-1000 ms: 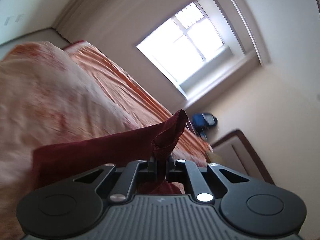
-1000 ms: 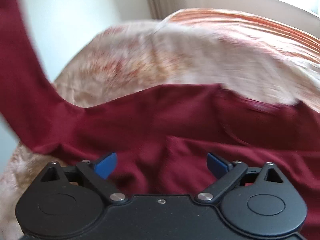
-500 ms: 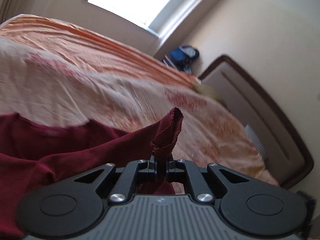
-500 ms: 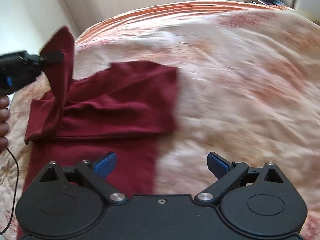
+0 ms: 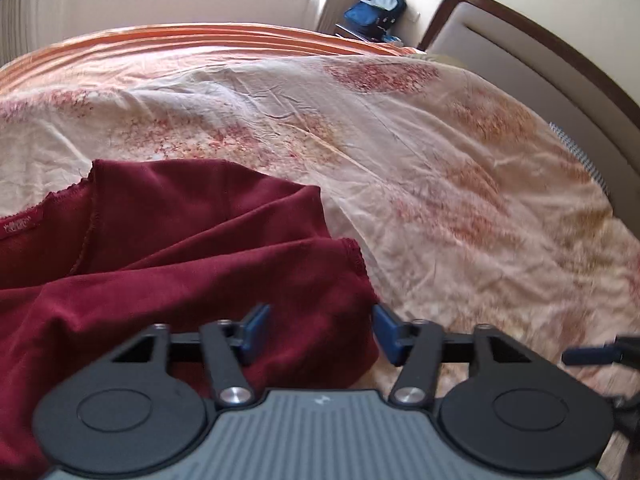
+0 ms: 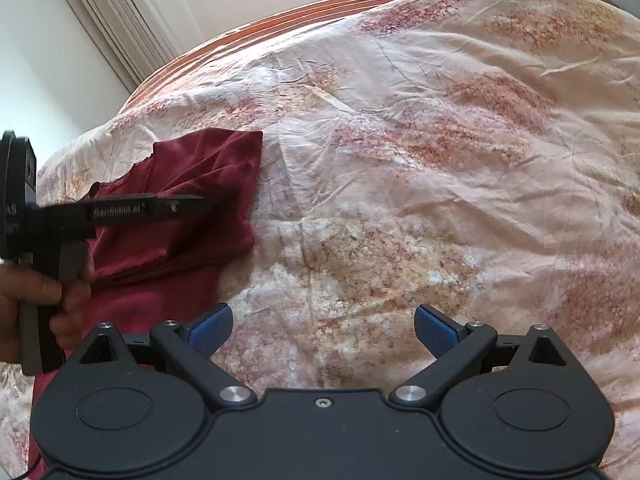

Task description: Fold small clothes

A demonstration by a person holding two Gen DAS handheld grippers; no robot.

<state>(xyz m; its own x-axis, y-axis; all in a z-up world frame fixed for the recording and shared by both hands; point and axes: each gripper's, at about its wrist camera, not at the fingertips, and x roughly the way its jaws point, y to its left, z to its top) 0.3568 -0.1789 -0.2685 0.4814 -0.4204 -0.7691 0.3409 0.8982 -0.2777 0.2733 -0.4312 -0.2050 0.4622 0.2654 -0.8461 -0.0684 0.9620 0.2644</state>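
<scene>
Left gripper (image 5: 320,332) fingers just opened, nothing held, hovering over the maroon shirt's (image 5: 180,248) folded sleeve edge on the bed (image 5: 440,160); my right gripper (image 6: 322,328), wide and empty, sits right of the shirt.

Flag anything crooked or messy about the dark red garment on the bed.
The dark red knit garment lies rumpled on the floral bedspread: its folded-over sleeve sits slanted with diagonal creases, not flush with the edge. Nothing looks torn or spilled.
</scene>
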